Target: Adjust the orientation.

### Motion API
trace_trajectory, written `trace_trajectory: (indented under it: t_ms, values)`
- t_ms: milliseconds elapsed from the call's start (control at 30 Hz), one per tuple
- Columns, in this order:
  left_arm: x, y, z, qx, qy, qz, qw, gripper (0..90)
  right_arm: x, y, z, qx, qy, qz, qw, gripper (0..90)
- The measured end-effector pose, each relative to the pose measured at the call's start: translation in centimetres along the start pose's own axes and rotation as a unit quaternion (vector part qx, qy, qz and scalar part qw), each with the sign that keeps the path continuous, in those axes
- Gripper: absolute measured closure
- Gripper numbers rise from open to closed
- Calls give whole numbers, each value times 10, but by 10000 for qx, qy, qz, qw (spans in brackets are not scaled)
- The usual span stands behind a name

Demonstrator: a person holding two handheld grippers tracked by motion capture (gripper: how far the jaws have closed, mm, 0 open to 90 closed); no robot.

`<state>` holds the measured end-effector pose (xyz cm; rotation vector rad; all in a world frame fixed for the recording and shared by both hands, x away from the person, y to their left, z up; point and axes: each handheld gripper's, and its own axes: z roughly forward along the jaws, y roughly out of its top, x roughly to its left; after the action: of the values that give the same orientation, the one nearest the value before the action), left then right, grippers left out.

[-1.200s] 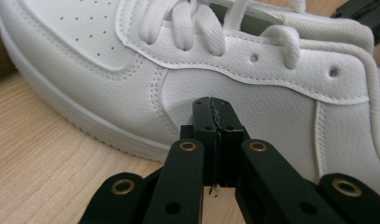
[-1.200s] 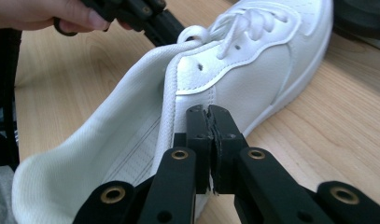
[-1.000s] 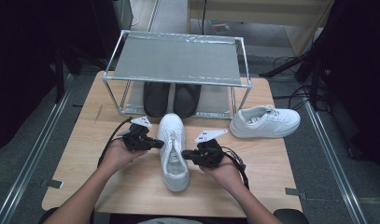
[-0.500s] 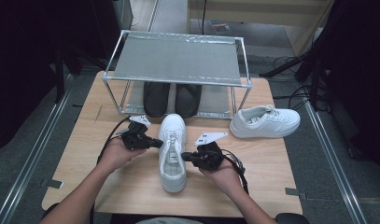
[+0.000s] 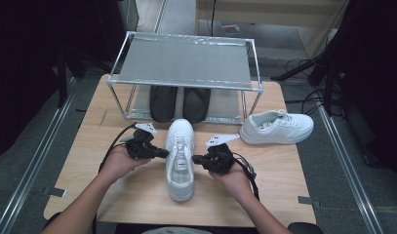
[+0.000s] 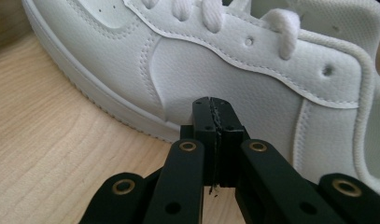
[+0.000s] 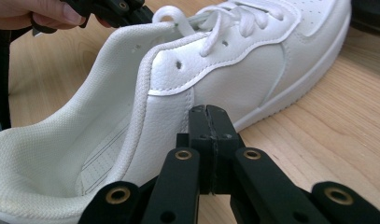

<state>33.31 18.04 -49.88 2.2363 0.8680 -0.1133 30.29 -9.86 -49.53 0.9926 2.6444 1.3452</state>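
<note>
Where closed hand-held grippers flank it, a smooth, stitched white sneaker [image 5: 180,158].

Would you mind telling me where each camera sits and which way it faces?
High view: above the person's side, looking forward and down at the table; forearms, left gripper, right gripper.
Left gripper view: on that gripper, facing the white shoe; shut fingers.
Right gripper view: facing the shoe's other side; its own shut fingers.
All three share the shoe.
</note>
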Motion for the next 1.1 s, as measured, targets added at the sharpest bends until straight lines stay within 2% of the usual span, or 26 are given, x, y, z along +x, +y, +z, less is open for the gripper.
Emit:
trace_trajectory:
  t_ms: [133,233,367,467,633,833,900,967,1100]
  values:
    - [-3,-1,-2,38,24,-65,10000,900,4,0,1,46,116,-71,9999,900]
    - [-7,-2,-3,42,33,-26,10000,900,7,0,1,76,52,-135,9999,900]
    - [-6,-3,-5,24,3,-15,10000,900,3,0,-2,108,59,-127,9998,900]
    - [-4,-3,-10,-46,-47,-12,10000,879,-2,0,-8,24,10,-70,10000,867]
    - [-2,-5,-28,-419,-32,41,9991,832,-11,-2,-26,-166,-14,53,9998,806]
    - [0,-10,-40,-649,-27,134,9978,765,-26,-3,-48,-495,-112,114,9986,717]
    - [-1,-10,-41,-696,-71,150,9974,735,-31,-3,-54,-526,-148,164,9984,701]
    - [-3,-9,-43,-756,-214,174,9968,693,-36,-3,-62,-571,-204,227,9979,679]
    - [-10,-7,-44,-693,-205,403,9966,652,-43,-3,-74,-656,-309,285,9970,667]
